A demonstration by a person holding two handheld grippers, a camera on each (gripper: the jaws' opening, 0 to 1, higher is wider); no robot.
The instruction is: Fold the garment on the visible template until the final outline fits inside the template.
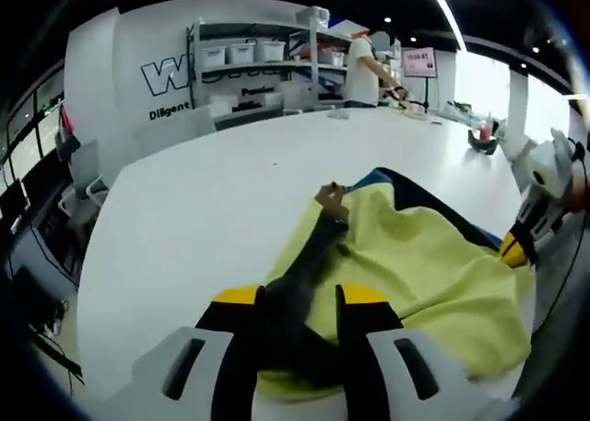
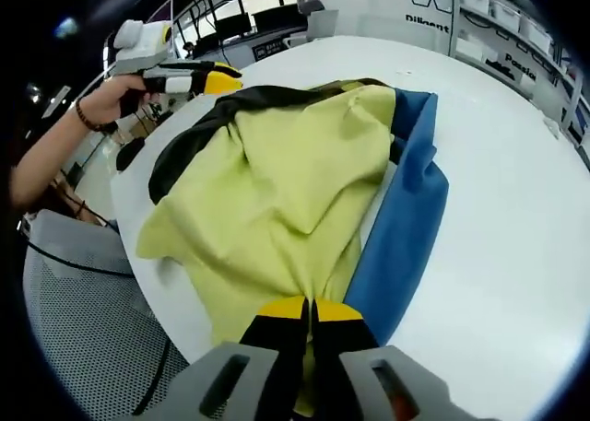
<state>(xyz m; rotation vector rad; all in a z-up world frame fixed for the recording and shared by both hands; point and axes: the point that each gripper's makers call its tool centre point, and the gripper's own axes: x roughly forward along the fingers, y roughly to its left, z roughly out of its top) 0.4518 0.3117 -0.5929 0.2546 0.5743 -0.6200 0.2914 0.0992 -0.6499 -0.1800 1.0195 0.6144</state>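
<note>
Nearest to the camera in the right gripper view, the right gripper (image 2: 310, 312) has its yellow-and-black fingers pressed together on a bunched edge of the yellow soft fabric garment with black sleeves (image 2: 277, 191). The cloth rises in a ridge from this pinch, so the hold seems meant to lift that edge for a fold.

In the left gripper view, the left gripper (image 1: 301, 297) has its fingers set narrowly apart on both sides of a black sleeve (image 1: 309, 264). The sleeve runs between them, but it is not possible to tell if they really clamp it. In the right gripper view this same gripper (image 2: 217, 78) appears at the far side of the garment, held by a person's hand (image 2: 115, 97), with its tip at the black edge of the cloth.

The garment lies crumpled on the white round tabletop (image 1: 212, 191), partly over a blue flat rectangular template (image 2: 406, 209). The blue sheet shows along one side, while the yellow cloth spreads over the other side toward the tabletop rim. As a judgement, the folding is at an early or middle step, because the outline is much wider than the template. The two grippers stand at opposite ends, probably to stretch the cloth and carry it over.

In the background there are shelves with white bins (image 1: 258, 57), and a person (image 1: 364, 71) stands there.
</note>
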